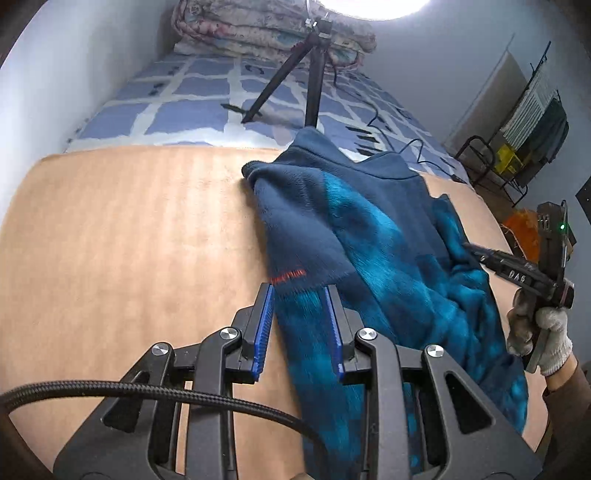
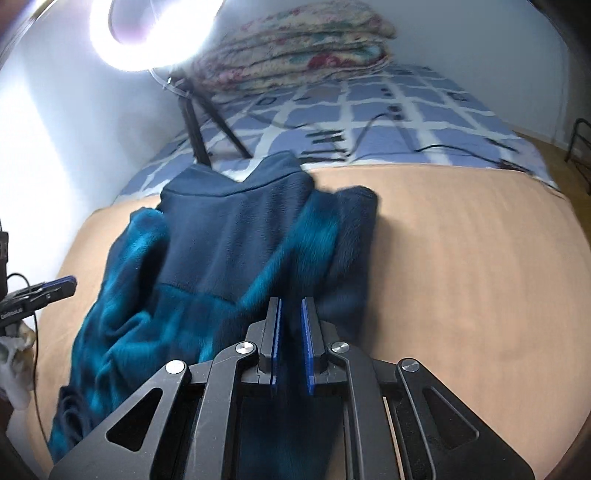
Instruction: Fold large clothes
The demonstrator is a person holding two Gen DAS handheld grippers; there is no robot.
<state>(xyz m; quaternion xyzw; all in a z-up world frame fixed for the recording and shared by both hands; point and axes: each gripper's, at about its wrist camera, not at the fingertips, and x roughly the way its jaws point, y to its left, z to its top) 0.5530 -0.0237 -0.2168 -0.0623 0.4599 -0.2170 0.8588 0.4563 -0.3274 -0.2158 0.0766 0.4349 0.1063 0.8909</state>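
Observation:
A large blue fleece garment (image 1: 369, 236), navy and teal, lies partly folded on an orange-tan mat (image 1: 129, 240). My left gripper (image 1: 300, 291) straddles a teal sleeve near its navy cuff with orange lettering; its jaws stand apart with cloth between them. My right gripper (image 2: 291, 306) has its jaws narrowly apart with dark fleece between the blue pads, holding the garment (image 2: 229, 229) by its right side. The right gripper also shows in the left wrist view (image 1: 476, 251), at the garment's right edge. The left gripper's tip shows in the right wrist view (image 2: 62, 286).
The mat (image 2: 461, 258) lies on a bed with a blue checked sheet (image 1: 177, 99). A tripod (image 1: 314, 85) with a ring light (image 2: 155, 33) stands behind the garment, cables trailing. A folded floral quilt (image 2: 295, 51) lies at the head. A clothes rack (image 1: 524, 122) stands right.

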